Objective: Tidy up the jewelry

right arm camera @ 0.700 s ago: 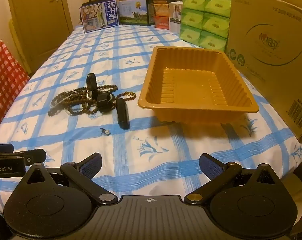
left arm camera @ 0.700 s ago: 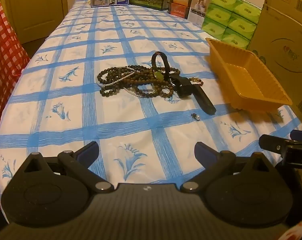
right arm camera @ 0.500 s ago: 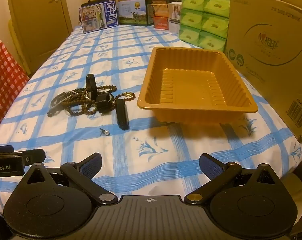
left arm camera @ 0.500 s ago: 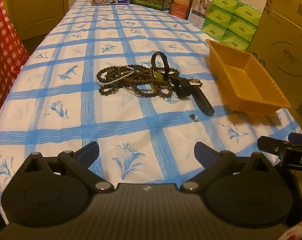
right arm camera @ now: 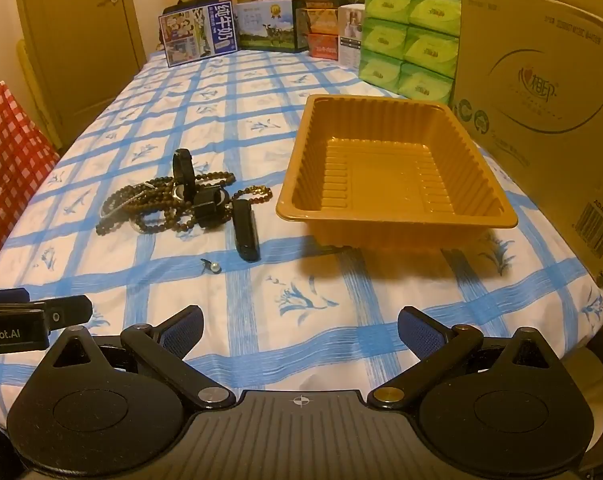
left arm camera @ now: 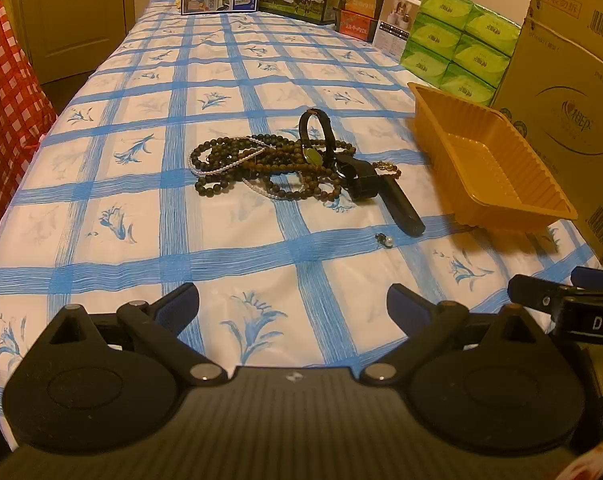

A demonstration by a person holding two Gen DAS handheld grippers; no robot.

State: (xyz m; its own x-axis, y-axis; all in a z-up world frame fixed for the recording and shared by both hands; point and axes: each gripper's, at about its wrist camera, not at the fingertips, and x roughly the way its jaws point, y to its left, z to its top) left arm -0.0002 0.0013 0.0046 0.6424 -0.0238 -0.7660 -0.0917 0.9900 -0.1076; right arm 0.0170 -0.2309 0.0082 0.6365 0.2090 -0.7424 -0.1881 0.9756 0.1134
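Both grippers, left gripper (left arm camera: 293,304) and right gripper (right arm camera: 300,326), gape wide, holding nothing; bead pile (left arm camera: 269,166) at 12 o'clock, empty tray (right arm camera: 393,176) around 1.

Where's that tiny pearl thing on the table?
The pearl lies alone on the tablecloth, just in front of the black strap's near end, left of the tray.

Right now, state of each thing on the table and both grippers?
left gripper: open, holding nothing
right gripper: open, holding nothing
tray: upright, nothing in it
bead strands: tangled heap on the cloth
black watch: lying in the heap, strap out toward the near edge
pearl earring: loose, apart from the heap
door: shut
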